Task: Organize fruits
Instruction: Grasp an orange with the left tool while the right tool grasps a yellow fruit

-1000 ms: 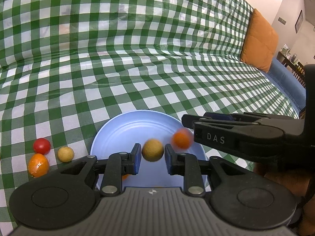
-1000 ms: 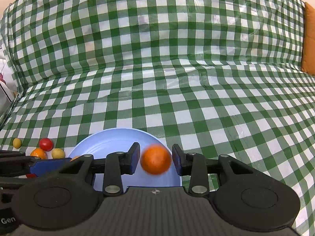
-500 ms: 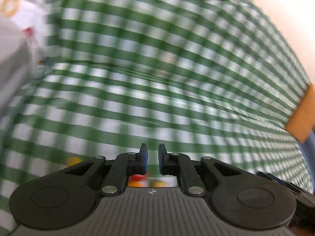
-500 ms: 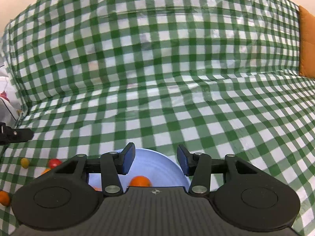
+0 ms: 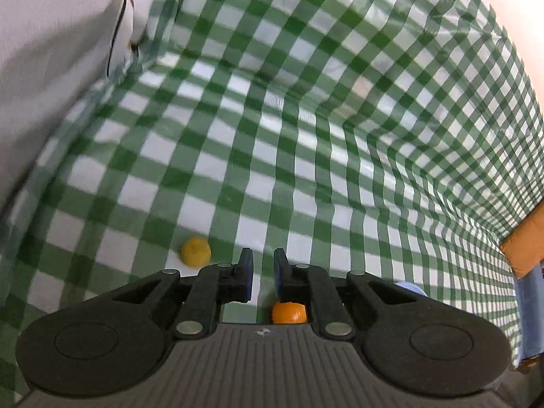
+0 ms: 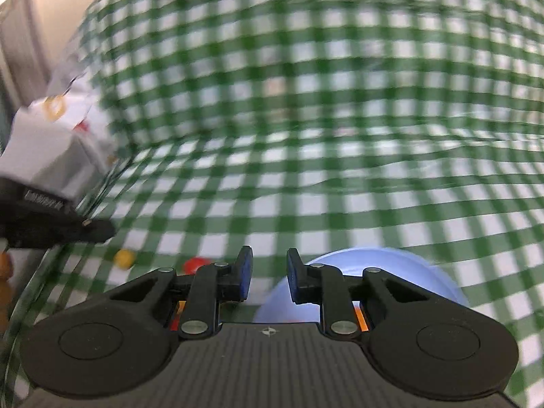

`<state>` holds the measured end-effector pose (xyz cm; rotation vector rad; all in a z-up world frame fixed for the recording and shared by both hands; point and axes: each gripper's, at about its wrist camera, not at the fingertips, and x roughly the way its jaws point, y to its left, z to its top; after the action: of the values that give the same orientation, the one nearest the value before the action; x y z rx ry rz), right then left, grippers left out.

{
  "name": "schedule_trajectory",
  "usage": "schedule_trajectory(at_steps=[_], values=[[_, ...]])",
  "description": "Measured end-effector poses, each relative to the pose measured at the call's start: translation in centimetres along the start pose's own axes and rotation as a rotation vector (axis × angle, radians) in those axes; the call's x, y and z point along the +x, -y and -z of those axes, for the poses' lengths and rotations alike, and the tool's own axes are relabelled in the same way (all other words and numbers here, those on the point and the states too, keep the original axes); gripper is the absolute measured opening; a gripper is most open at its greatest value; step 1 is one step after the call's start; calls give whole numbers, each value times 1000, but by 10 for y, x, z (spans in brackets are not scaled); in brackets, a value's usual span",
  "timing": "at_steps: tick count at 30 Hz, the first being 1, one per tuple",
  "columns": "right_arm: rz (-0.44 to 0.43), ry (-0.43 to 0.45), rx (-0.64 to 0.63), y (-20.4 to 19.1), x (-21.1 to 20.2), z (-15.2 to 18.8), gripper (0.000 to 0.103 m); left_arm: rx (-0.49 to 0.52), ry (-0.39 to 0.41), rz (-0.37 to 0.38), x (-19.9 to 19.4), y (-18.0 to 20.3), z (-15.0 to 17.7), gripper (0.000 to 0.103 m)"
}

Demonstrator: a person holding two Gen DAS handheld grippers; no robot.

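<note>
Now that both fruits have dropped onto the blue plate [image 6: 401, 261], your left gripper [image 5: 263, 280] is closed empty, your right gripper [image 6: 268, 277] closing on nothing; yellow fruit [image 5: 195, 251] waits.

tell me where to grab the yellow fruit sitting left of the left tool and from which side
Take the yellow fruit across its middle, coming down from above with one finger on each side. It is small and round, so any pair of opposite sides would do, and it lies alone on the checked cloth with free space all round. The left tool is nearly shut and empty, so it would have to open first.
</note>
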<state>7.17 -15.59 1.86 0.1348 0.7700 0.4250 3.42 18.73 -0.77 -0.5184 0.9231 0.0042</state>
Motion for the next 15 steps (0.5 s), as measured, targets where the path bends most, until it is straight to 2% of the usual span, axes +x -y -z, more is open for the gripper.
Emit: schedule_trajectory(at_steps=[2, 4, 6, 7, 8, 15], values=[[-23, -15, -29, -11, 10, 3, 23, -13, -35, 17, 7, -2, 4, 13], [-6, -34, -62, -22, 22, 8, 26, -24, -81, 43, 16, -2, 7, 20], [6, -43, -75, -27, 32, 10, 34, -21, -112, 67, 22, 0, 11, 32], [10, -43, -81, -29, 35, 11, 42, -16, -119, 71, 25, 1, 12, 35], [18, -48, -90, -31, 39, 13, 45, -14, -123, 69, 28, 3, 13, 35], [27, -68, -215, -46, 61, 18, 47, 0, -147, 88, 44, 13, 21, 37]])
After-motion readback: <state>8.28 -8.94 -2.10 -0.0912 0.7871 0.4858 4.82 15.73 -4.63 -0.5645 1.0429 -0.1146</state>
